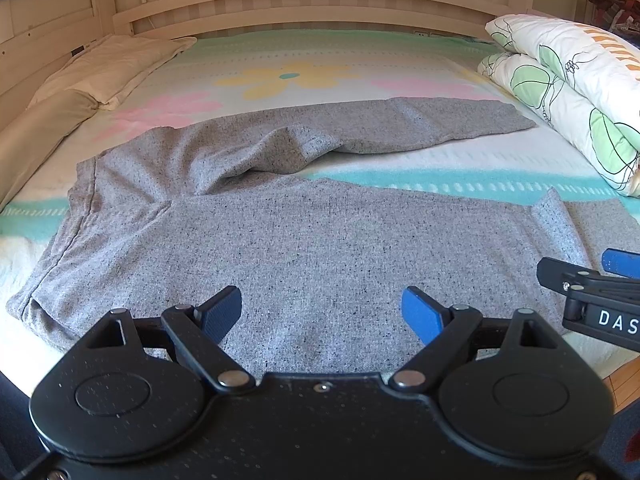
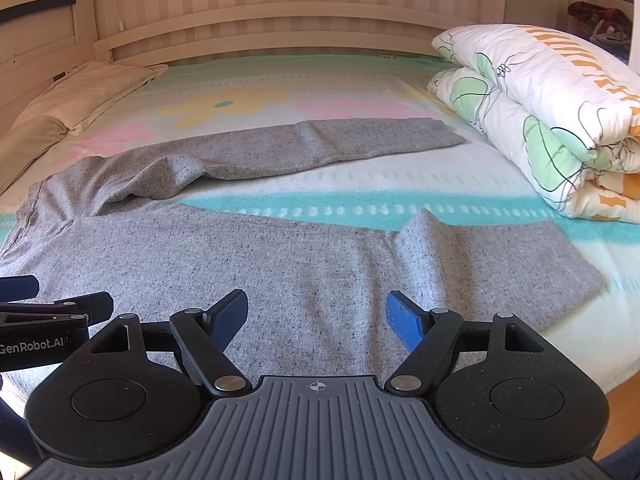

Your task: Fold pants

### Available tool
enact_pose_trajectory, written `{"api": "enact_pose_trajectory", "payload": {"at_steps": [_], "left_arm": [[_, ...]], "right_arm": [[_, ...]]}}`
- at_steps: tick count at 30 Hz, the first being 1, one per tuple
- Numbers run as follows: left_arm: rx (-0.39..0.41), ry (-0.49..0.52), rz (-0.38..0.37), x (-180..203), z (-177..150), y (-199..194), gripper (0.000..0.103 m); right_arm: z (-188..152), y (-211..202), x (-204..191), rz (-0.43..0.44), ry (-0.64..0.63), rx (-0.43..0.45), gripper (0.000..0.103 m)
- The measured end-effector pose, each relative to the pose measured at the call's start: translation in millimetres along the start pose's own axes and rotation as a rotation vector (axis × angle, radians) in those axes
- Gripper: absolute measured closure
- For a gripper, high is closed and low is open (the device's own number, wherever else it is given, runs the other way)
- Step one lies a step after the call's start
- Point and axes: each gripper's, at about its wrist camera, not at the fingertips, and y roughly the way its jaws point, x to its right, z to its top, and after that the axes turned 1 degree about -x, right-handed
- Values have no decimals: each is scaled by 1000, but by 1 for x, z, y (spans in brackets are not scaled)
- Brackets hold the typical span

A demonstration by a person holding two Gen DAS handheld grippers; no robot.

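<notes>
Grey speckled pants (image 1: 304, 248) lie spread on the bed, waistband at the left, both legs running to the right. The far leg (image 2: 320, 148) lies apart from the near leg (image 2: 280, 272), which has a raised crease near its cuff (image 2: 424, 248). My left gripper (image 1: 322, 312) hovers open over the near leg, nothing between its blue pads. My right gripper (image 2: 318, 316) is open too, above the same leg further toward the cuff. Each gripper shows at the edge of the other's view.
A flowered sheet (image 1: 288, 76) covers the bed. Beige pillows (image 1: 100, 68) lie at the left, a folded white and green quilt (image 2: 540, 112) at the right. A wooden headboard (image 1: 304, 12) runs along the back. The bed's near edge and wooden floor (image 2: 624, 396) show at the lower right.
</notes>
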Motion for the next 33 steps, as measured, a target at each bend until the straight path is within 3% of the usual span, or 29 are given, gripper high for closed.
{"api": "enact_pose_trajectory", "payload": {"at_steps": [15,26,33], "left_arm": [[-52,0,-12,1,-3,4,15],[-67,6,-3,2,-2,6,15],[-99,31,4,5,-5,9,18]], "right_arm": [[-2,0,-8,-1,-37,-7,28],[-1,3,-4,33,16,-40,28],[-3,6,-3,25,26,-69,39]]}}
